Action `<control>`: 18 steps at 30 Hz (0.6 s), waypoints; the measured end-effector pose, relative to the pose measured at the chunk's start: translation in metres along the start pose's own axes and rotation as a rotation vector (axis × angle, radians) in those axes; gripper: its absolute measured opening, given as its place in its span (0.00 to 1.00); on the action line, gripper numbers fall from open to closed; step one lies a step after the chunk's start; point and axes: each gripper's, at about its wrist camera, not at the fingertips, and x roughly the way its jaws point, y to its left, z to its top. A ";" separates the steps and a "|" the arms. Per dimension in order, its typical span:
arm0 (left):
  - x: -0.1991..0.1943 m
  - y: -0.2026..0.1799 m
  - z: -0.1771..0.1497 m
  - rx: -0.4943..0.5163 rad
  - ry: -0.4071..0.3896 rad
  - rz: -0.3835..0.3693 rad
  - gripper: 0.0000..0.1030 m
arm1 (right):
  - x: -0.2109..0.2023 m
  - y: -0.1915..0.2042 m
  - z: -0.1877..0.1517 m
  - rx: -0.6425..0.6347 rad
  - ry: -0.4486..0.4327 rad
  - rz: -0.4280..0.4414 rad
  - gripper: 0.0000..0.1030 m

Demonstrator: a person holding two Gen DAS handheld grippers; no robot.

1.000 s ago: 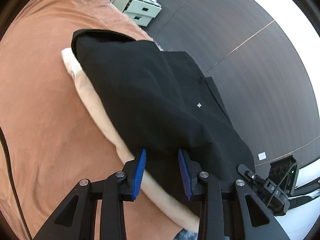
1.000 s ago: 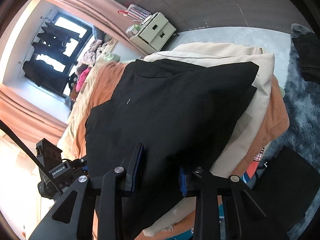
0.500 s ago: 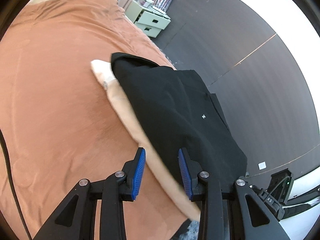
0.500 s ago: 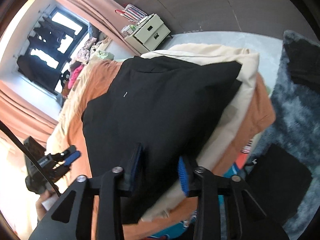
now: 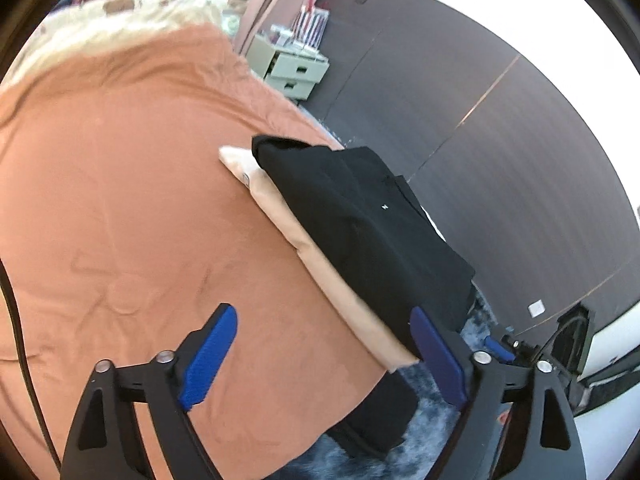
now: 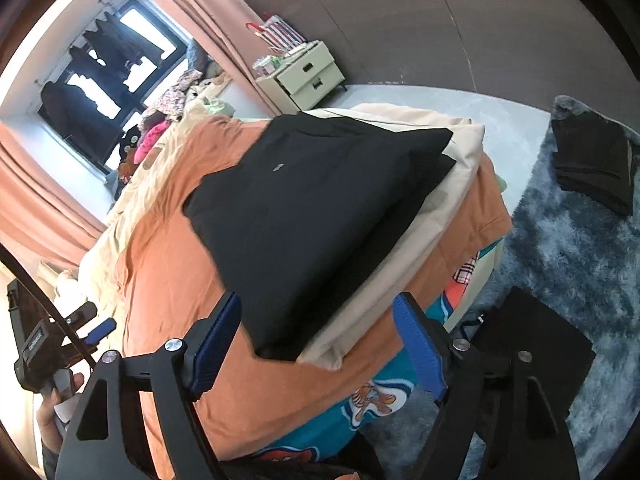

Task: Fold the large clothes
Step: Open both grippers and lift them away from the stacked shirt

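Bedroom, orange bed (image 5: 120, 200) | folded black garment (image 6: 312, 200) is lying centre frame on beige garment (image 6: 448, 200) | left gripper (image 5: 324, 356), right gripper (image 6: 320, 344) are standing apart, empty | probably soft, limp, light: taking hold at corners.

Black garment (image 6: 316, 216) – folded flat into rough rectangle, small pale logo on top face, second dark layer showing under right edge. Lies ahead of right gripper (image 6: 318, 346), near corner just beyond its spread blue pads; in left wrist view (image 5: 360, 220) ahead and right of left gripper (image 5: 324, 356). Rests on folded beige garment (image 6: 420, 240) – wider, flat, edges sticking out beneath.
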 end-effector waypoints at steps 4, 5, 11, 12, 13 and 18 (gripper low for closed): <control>-0.043 -0.007 -0.019 0.080 -0.030 0.012 0.88 | -0.020 0.016 -0.017 -0.015 -0.041 0.005 0.81; -0.056 -0.008 -0.024 0.096 -0.047 0.016 0.88 | -0.024 0.020 -0.021 -0.015 -0.046 0.004 0.82; -0.112 -0.014 -0.054 0.161 -0.126 0.081 0.89 | -0.055 0.032 -0.050 -0.060 -0.082 -0.013 0.83; -0.124 -0.017 -0.062 0.176 -0.147 0.104 0.89 | -0.060 0.034 -0.055 -0.071 -0.088 -0.013 0.86; -0.133 -0.019 -0.067 0.185 -0.164 0.115 0.89 | -0.064 0.034 -0.061 -0.081 -0.096 -0.010 0.90; -0.175 -0.028 -0.101 0.210 -0.222 0.113 0.89 | -0.087 0.041 -0.088 -0.141 -0.121 0.014 1.00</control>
